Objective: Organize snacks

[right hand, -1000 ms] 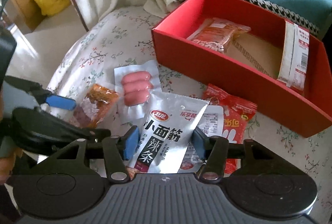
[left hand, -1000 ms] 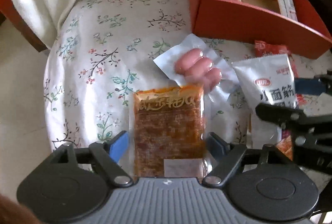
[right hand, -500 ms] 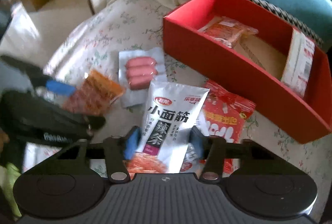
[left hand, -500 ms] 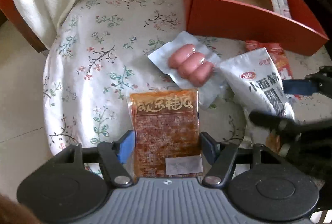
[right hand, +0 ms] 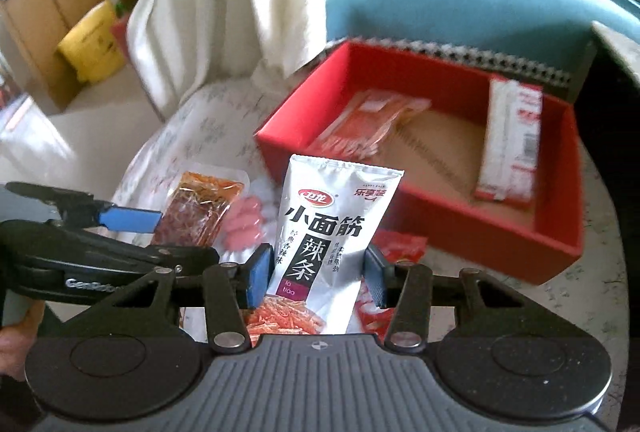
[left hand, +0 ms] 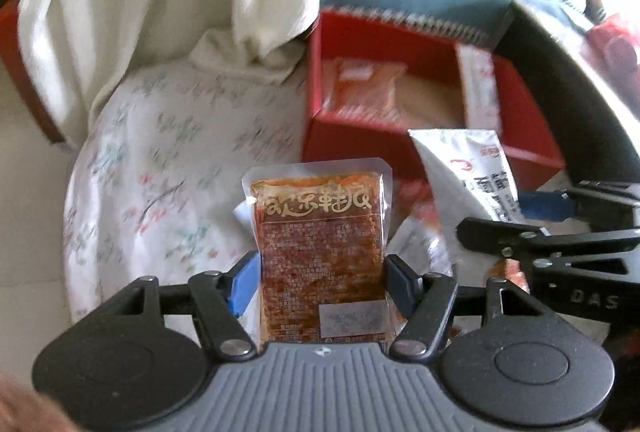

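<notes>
My left gripper (left hand: 322, 280) is shut on a clear packet of orange-brown spicy snack (left hand: 320, 232), held upright off the floral table. In the right wrist view, my right gripper (right hand: 318, 278) is shut on a silver latiao pouch (right hand: 332, 216), also lifted and upright. The two grippers hang side by side in front of the open red box (right hand: 440, 207). In the box lie an orange-red packet (right hand: 368, 127) and a white-and-red packet (right hand: 512, 139). A sausage pack (right hand: 244, 228) and a red packet (right hand: 400, 246) lie on the table below.
A floral cloth (left hand: 160, 171) covers the round table. A white cloth (right hand: 224, 11) hangs behind it, beside a teal sofa (right hand: 440, 3). A yellow bin (right hand: 92, 47) stands on the floor at the far left. A hand (right hand: 16, 336) holds the left tool.
Both grippers closed on their packets, the left on the orange-brown one, the right on the silver pouch. Both then rose with them off the table, towards the red box.
</notes>
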`<state>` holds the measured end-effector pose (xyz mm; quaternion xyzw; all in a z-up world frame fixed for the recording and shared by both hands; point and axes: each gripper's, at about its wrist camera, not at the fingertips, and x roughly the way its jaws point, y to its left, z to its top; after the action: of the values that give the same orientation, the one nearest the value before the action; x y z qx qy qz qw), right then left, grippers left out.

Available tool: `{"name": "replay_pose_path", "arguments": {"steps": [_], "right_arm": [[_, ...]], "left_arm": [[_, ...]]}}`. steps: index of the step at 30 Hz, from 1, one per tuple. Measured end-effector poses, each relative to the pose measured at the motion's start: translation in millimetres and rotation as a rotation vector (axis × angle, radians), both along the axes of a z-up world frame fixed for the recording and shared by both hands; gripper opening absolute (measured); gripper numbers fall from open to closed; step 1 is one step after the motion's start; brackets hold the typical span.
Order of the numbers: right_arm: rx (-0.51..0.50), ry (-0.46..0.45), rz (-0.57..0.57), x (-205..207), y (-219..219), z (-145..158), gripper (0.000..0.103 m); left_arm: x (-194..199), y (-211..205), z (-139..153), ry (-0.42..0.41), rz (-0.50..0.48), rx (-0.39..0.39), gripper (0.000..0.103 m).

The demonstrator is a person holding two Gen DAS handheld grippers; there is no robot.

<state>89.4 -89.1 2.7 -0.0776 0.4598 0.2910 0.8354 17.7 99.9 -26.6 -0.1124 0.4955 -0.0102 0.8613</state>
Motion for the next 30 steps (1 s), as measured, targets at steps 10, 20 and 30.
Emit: {"name": "replay_pose_path", "arguments": {"steps": [10, 20, 30], "right_arm": [[0.03, -0.059, -0.085, 26.7, -23.6, 16.1, 0.056], [0.037, -0.117, -0.115, 54.1, -33.7, 26.7, 0.056], [0.036, -0.146, -0.158, 82.8, -44.0, 30.9, 0.056]], "left_arm": [[34.1, -21.2, 26.2, -0.095, 0.002, 0.048, 0.059], [71.4, -34.5, 43.0, -0.164, 0.01, 0.079, 0.059], [102.3, -54.3, 43.2, -0.182, -0.019, 0.125, 0.059]]}}
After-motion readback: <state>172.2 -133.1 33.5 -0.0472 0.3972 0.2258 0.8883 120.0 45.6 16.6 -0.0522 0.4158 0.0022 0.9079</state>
